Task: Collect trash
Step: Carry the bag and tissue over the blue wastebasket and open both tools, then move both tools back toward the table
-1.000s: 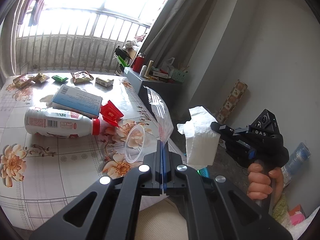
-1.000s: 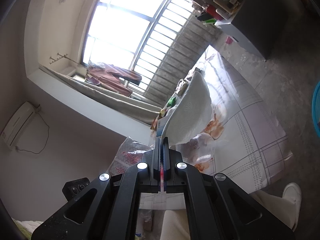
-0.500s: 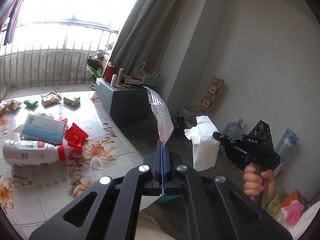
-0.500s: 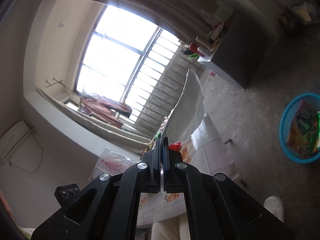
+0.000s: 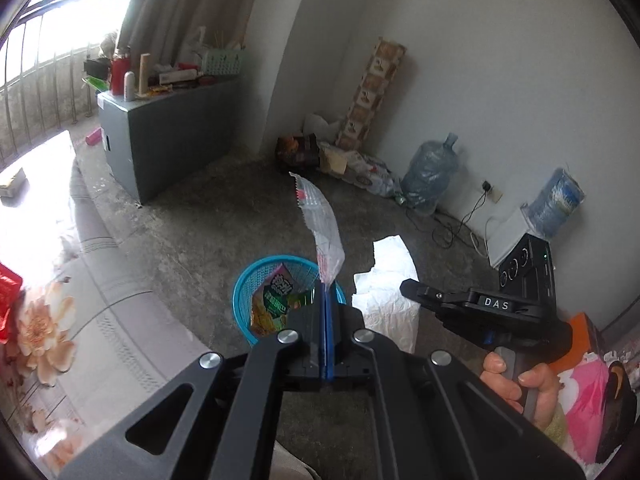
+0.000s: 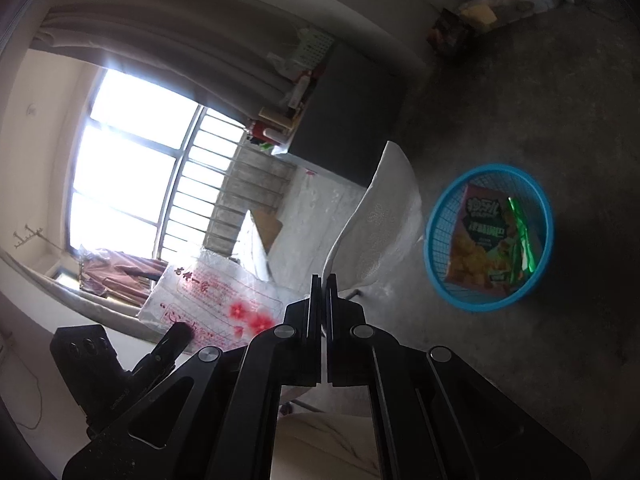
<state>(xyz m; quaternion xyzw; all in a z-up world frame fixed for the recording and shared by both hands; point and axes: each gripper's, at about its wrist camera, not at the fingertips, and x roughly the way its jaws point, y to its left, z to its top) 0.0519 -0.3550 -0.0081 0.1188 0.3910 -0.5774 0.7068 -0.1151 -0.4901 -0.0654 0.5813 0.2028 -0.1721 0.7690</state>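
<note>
Left hand-held gripper (image 5: 325, 294) clamped on a clear plastic wrapper (image 5: 320, 220), held above the blue basket (image 5: 244, 300) on the floor. Right hand-held gripper (image 6: 324, 284) pinched on a white paper towel (image 6: 380, 224), beside the basket. Snack bag (image 6: 476, 240) lies inside.

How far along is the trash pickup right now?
Partly done. A snack bag and green wrapper already lie in the blue basket. The left gripper holds a clear plastic bag, the right gripper a white tissue; neither dropped. A red wrapper remains on the table.
</note>
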